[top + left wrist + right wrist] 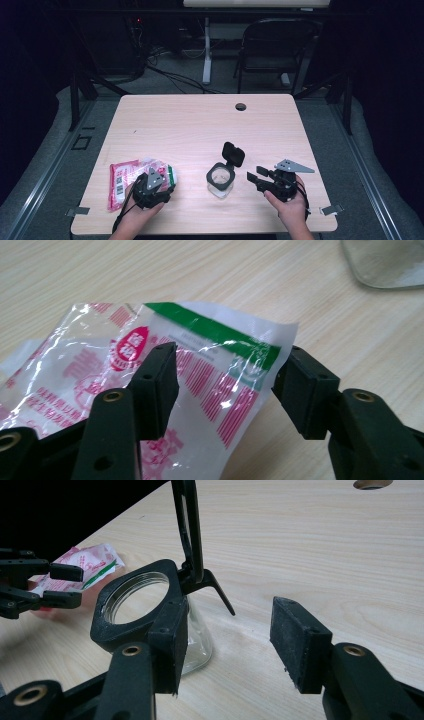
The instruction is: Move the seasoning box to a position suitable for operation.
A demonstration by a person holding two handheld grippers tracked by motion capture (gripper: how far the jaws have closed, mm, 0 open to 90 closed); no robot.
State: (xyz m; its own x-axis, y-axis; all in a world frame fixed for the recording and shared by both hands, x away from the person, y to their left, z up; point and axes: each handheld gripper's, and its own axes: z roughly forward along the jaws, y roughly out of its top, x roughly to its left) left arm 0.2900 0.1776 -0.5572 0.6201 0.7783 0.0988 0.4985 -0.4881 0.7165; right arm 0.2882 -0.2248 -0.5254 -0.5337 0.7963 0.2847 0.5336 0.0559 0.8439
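A pink, white and green plastic packet [131, 176] lies flat near the table's front left. My left gripper [156, 174] hovers over its right end, jaws open. In the left gripper view the packet [210, 340] has its green-striped end between the gripper [225, 385] pads, and they do not press on it. A clear glass jar [220, 179] with a black collar stands at front centre, its black flip lid [233, 154] raised. My right gripper [255, 175] sits just right of the jar, open and holding nothing. In the right gripper view the jar [135, 600] stands behind that gripper's [232, 635] left jaw.
The light wooden table [200, 125] has a round cable hole [241, 106] near its far edge. A black folding chair [275, 45] and a table leg stand beyond it, with cables on the floor. Dark curtains close in both sides.
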